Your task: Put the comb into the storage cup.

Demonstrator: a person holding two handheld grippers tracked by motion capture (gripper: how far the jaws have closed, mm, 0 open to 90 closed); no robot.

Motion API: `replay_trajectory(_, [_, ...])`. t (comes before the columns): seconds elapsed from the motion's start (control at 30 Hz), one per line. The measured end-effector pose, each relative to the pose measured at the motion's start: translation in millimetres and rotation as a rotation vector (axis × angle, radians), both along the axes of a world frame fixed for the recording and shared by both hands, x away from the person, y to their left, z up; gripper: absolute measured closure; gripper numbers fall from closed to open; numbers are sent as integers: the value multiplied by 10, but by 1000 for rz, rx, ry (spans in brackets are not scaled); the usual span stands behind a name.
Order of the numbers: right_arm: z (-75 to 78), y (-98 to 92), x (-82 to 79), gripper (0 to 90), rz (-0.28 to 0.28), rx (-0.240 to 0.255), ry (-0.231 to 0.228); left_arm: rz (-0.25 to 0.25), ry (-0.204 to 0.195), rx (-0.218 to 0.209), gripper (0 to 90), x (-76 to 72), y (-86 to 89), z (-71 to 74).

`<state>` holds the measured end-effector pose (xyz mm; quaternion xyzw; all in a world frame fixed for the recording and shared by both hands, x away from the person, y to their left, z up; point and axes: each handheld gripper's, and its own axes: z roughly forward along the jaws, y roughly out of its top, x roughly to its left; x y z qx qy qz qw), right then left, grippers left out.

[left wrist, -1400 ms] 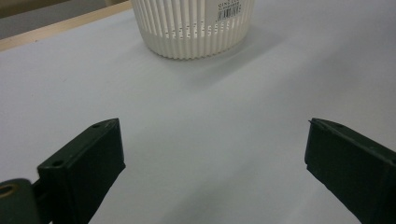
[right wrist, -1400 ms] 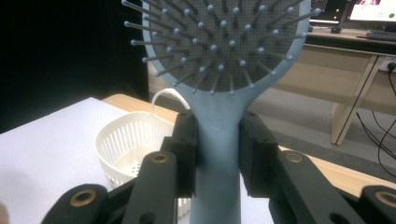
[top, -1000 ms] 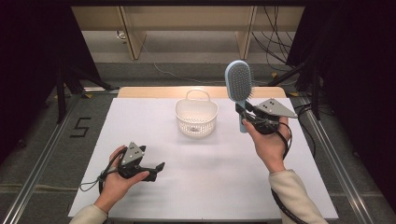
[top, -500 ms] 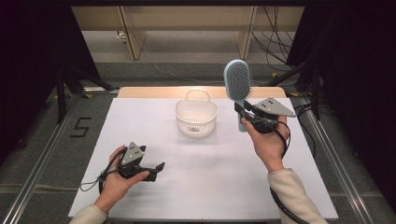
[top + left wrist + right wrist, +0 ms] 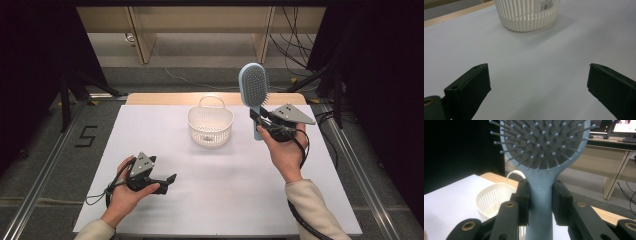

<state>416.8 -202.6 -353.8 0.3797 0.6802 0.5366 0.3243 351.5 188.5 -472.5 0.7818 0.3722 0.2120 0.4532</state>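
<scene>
A light blue hairbrush (image 5: pixel 254 89) stands upright in the air at the right, bristles facing the person. My right gripper (image 5: pixel 261 121) is shut on its handle (image 5: pixel 539 205), with a black pad pressed on each side just below the brush head (image 5: pixel 541 142). A white slatted basket (image 5: pixel 210 125) with a loop handle sits on the white table (image 5: pixel 220 185), left of the brush. My left gripper (image 5: pixel 170 181) rests low on the table near the front left, open, with nothing between its wide-set fingers (image 5: pixel 469 87); the basket (image 5: pixel 527 13) lies ahead of it.
A wooden strip (image 5: pixel 150 98) runs along the table's far edge. Metal rails (image 5: pixel 50 165) flank the table on both sides. Desk legs and cables (image 5: pixel 295 45) stand on the floor behind. A floor marking "5" (image 5: pixel 86 135) lies to the left.
</scene>
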Motion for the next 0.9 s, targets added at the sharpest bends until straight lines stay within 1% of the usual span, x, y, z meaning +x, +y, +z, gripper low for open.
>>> replay_trajectory(0.9, [-11, 66, 55, 705, 11, 7, -1, -2, 1, -2, 41, 0, -4, 1])
